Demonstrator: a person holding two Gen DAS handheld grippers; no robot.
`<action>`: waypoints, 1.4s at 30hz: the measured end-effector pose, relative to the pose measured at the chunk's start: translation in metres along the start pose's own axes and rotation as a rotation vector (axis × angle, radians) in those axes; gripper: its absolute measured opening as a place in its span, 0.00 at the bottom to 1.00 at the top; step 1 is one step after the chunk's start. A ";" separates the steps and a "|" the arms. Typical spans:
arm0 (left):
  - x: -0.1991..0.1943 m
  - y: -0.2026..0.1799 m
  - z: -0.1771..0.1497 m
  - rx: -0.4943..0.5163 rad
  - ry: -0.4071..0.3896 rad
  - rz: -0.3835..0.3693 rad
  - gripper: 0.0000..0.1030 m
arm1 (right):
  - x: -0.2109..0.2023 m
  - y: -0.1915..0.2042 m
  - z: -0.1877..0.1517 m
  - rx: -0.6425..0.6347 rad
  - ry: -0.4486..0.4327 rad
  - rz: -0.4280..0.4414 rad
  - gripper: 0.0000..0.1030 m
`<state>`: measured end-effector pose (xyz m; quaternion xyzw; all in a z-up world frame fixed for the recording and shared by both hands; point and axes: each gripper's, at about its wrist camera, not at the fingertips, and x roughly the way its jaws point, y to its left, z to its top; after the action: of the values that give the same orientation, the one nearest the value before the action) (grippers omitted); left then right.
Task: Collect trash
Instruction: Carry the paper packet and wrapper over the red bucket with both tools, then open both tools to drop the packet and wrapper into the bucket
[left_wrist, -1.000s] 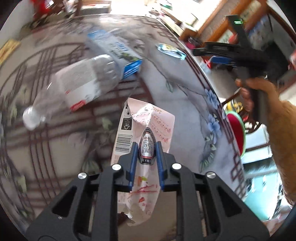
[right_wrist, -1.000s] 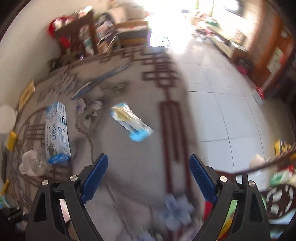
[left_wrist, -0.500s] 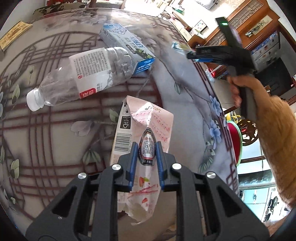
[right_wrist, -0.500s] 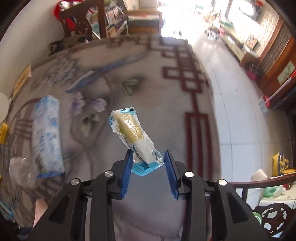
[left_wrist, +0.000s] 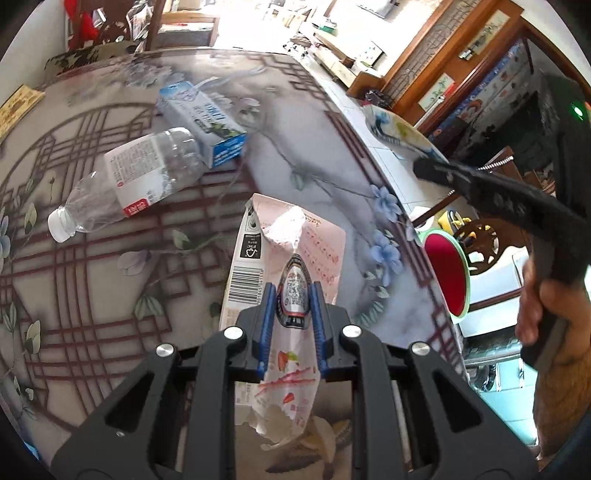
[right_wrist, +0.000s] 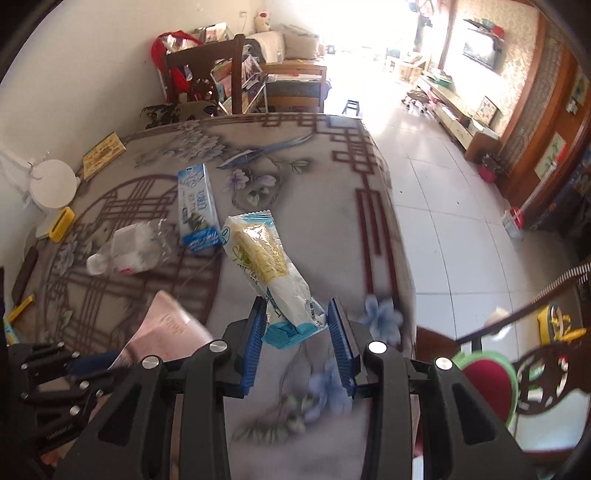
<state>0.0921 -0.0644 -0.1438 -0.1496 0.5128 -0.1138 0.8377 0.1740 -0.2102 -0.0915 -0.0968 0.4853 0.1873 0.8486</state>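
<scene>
My left gripper (left_wrist: 293, 306) is shut on a crumpled pink-and-white carton (left_wrist: 288, 258), held above the patterned table (left_wrist: 92, 295). My right gripper (right_wrist: 297, 325) is shut on the blue end of a snack wrapper (right_wrist: 266, 262) with yellow contents, lifted clear of the table. In the left wrist view the right gripper (left_wrist: 424, 168) comes in from the right with a hand (left_wrist: 543, 310) on its handle, the snack wrapper (left_wrist: 399, 134) at its tips. An empty clear bottle (left_wrist: 136, 181) and a blue-white milk carton (left_wrist: 203, 122) lie on the table; the bottle (right_wrist: 129, 251) and milk carton (right_wrist: 197, 206) show in the right wrist view too.
A banana peel (left_wrist: 317, 439) lies below the left gripper. A red-seated stool (right_wrist: 487, 384) stands off the table's right edge. A white round object (right_wrist: 51, 184), a yellow item (right_wrist: 61, 229) and a framed card (right_wrist: 103, 151) sit at the far left. A wooden chair (right_wrist: 207, 74) stands behind.
The right gripper closed on the snack wrapper and lifted it off the table, drawing back toward the near edge. The left gripper kept its grip on the carton and rose slightly.
</scene>
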 end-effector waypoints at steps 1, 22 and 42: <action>-0.001 -0.003 -0.001 0.003 0.002 -0.001 0.18 | -0.008 0.000 -0.007 0.016 -0.005 0.000 0.33; 0.016 -0.107 -0.021 0.164 0.058 -0.108 0.18 | -0.083 -0.082 -0.106 0.271 -0.039 -0.081 0.33; 0.087 -0.245 0.018 0.292 0.087 -0.212 0.18 | -0.051 -0.285 -0.178 0.613 0.078 -0.252 0.34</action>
<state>0.1382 -0.3191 -0.1175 -0.0747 0.5080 -0.2810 0.8108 0.1279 -0.5427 -0.1438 0.0966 0.5351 -0.0778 0.8356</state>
